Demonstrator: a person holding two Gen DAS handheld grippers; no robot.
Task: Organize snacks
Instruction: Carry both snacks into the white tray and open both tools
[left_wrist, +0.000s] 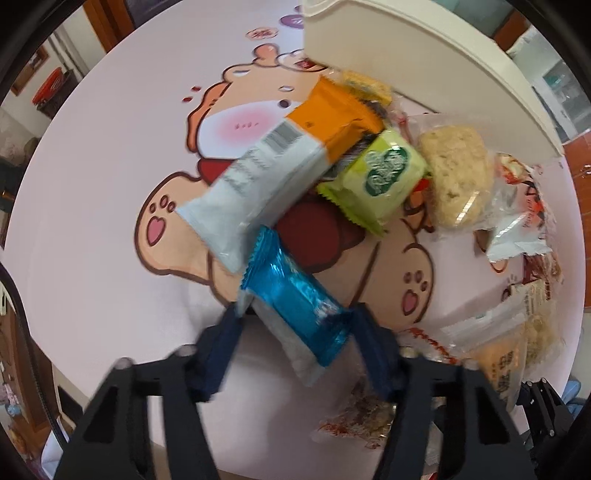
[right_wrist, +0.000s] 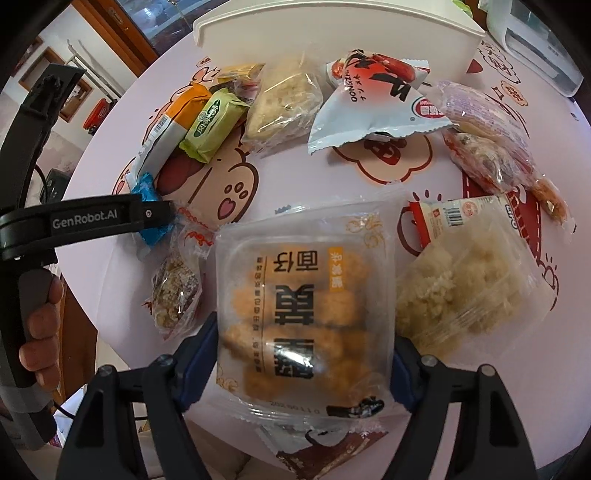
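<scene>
Left wrist view first: nearest the lens, the left gripper (left_wrist: 295, 332) has its blue pads on either side of a shiny blue foil snack packet (left_wrist: 295, 299), and they look to be pressing its edges, so I read that as a grip. The packet lies askew between the jaws, running from 11 o'clock to 5 o'clock. Beyond it, at 12 o'clock, a long white-and-orange wrapped bar (left_wrist: 273, 166) overlaps a pale green square packet (left_wrist: 376, 177). The cream plastic bin (left_wrist: 406, 66) sits at 1 o'clock. The risk, I reckon: slick foil, held off-centre, could swivel or slide out on the lift.

Right wrist view now: closest in, the right gripper (right_wrist: 303, 369) brackets a clear plastic tray pack of golden puffed bites (right_wrist: 303, 314), pads touching both sides, gripping it across its width. A clear bag of pale rice crisps (right_wrist: 469, 288) lies just beside it at 3 o'clock. The bin stands at 12 o'clock, with a white-and-red sausage pouch (right_wrist: 376, 107) between. The thin tray could buckle under the squeeze and pop loose. It could also drag the rice crisp bag along.
</scene>
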